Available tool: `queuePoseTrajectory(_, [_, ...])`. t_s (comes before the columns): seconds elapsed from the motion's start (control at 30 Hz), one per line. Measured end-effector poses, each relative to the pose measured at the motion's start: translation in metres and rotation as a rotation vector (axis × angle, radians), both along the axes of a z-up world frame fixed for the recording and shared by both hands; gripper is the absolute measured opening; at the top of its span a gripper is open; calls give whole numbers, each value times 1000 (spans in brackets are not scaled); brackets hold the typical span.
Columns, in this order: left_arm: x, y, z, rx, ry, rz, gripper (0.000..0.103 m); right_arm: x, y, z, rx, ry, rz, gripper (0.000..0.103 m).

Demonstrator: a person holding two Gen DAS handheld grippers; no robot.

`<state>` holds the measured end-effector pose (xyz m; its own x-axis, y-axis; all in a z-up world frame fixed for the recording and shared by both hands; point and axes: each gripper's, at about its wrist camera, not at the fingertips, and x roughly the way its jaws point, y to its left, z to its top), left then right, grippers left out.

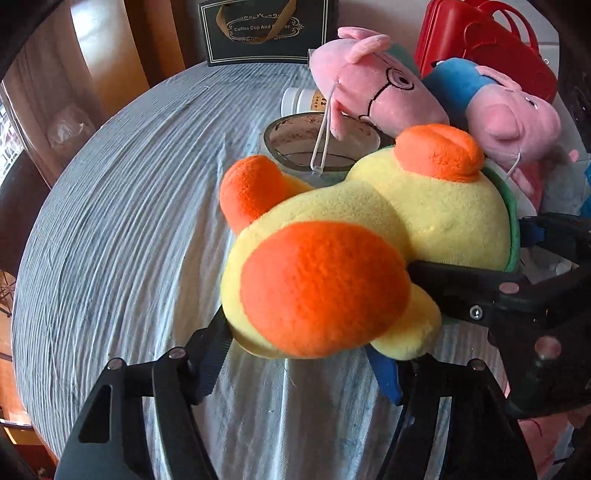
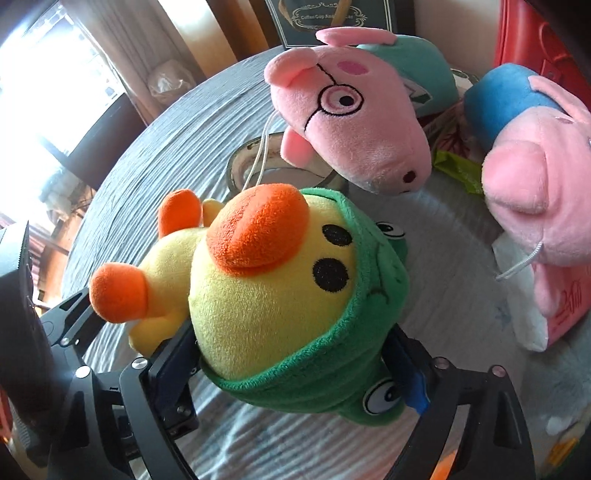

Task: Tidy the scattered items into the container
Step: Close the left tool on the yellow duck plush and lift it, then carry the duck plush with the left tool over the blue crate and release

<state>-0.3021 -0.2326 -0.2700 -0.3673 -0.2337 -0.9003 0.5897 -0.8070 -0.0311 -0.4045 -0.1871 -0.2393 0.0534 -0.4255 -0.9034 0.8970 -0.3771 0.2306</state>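
A yellow duck plush [image 1: 354, 236] with orange beak and feet and a green frog hood is held in the air between both grippers. My left gripper [image 1: 306, 354] is shut on its lower body by the feet. My right gripper [image 2: 291, 354] is shut on its hooded head [image 2: 295, 295]; this gripper also shows in the left wrist view [image 1: 517, 291] at the right. Two pink pig plushes lie beyond: one with glasses [image 2: 347, 114] and one in blue [image 2: 535, 192]. A red plastic case [image 1: 487, 40] stands at the back right.
A round table with a grey striped cloth [image 1: 129, 221] is below. A tape roll [image 1: 317, 144] and a white jar [image 1: 303, 101] lie behind the duck. A dark gift bag [image 1: 262, 29] stands at the far edge. White and pink packets [image 2: 539, 317] lie at right.
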Motion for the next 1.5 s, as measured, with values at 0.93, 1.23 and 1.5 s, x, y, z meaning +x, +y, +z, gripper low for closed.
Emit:
queuePoseTrajectory(0.93, [62, 137, 168, -258, 244, -137, 64, 65, 167, 165, -296, 179, -112, 84])
queuePoseTrajectory(1.23, [82, 194, 216, -288, 355, -341, 64, 102, 249, 220, -332, 289, -292, 84])
queuePoseTrajectory(1.5, [82, 280, 270, -306, 475, -551, 64, 133, 354, 271, -356, 405, -486, 84])
